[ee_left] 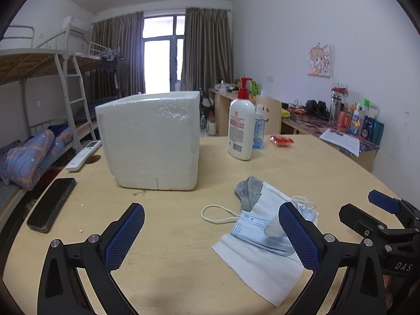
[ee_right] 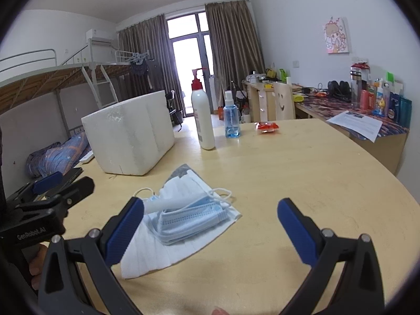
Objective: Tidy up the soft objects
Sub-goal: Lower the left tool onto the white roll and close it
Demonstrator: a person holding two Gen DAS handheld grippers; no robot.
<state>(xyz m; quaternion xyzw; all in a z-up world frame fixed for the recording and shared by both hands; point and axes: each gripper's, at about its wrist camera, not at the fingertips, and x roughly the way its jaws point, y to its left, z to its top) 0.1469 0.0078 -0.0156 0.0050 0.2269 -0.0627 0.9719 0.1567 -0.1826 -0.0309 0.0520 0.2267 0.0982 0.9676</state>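
Left gripper (ee_left: 211, 236) low over the tabletop (ee_left: 170, 249), jaws wide, nothing between them; right gripper (ee_right: 210, 229) also low, jaws wide and empty; each shows at the edge of the other's view; far left on the tabletop a dark phone (ee_left: 51, 204) lies flat, a white remote (ee_left: 83, 155) beyond it near the edge; white foam box (ee_left: 149, 141) stands mid-tabletop, its inside not visible; soft pile lies near and right of the box: white tissue (ee_left: 265, 265) at the bottom, blue face masks (ee_right: 191, 215) stacked on it, ear loops (ee_left: 218, 214) trailing off, a small white roll (ee_right: 168, 204) on top, grey sock (ee_left: 248, 191) poking out at the far end; in the left view the pile sits just behind that gripper's right finger, in the right view beside its left finger; white pump bottle (ee_left: 241, 128) and blue spray bottle (ee_left: 258, 128) upright behind; red packet (ee_left: 281, 140) further right, apart from them.
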